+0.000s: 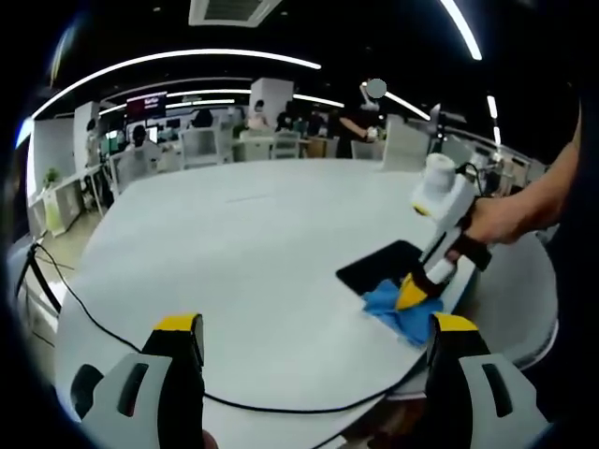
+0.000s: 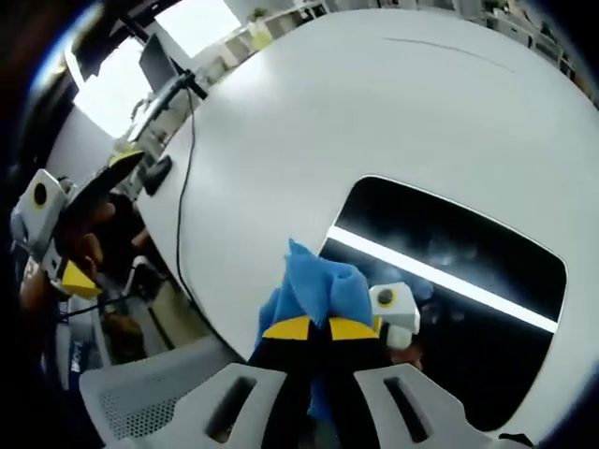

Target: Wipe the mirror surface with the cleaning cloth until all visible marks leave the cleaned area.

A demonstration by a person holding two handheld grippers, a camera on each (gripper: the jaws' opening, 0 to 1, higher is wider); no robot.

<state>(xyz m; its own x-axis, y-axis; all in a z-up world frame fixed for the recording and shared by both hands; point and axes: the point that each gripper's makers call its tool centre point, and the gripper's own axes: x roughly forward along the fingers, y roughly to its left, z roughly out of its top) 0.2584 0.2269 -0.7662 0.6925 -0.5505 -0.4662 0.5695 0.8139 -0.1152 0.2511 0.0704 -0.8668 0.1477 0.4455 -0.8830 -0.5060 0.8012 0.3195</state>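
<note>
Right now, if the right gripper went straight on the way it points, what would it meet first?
The right gripper is shut on the cloth. Straight on, it would probably press the cloth onto the mirror's near edge, though depth is unclear.

No text, label, brand, number or sign can be read in either view. In the left gripper view a dark screen (image 1: 147,105) far back in the room carries a reddish band that may hold lettering, but it is too small and blurred to make out. The bodies of both tools, the blue cloth (image 2: 318,290) and the mirror (image 2: 449,281) on the bench bear no legible markings.
</note>
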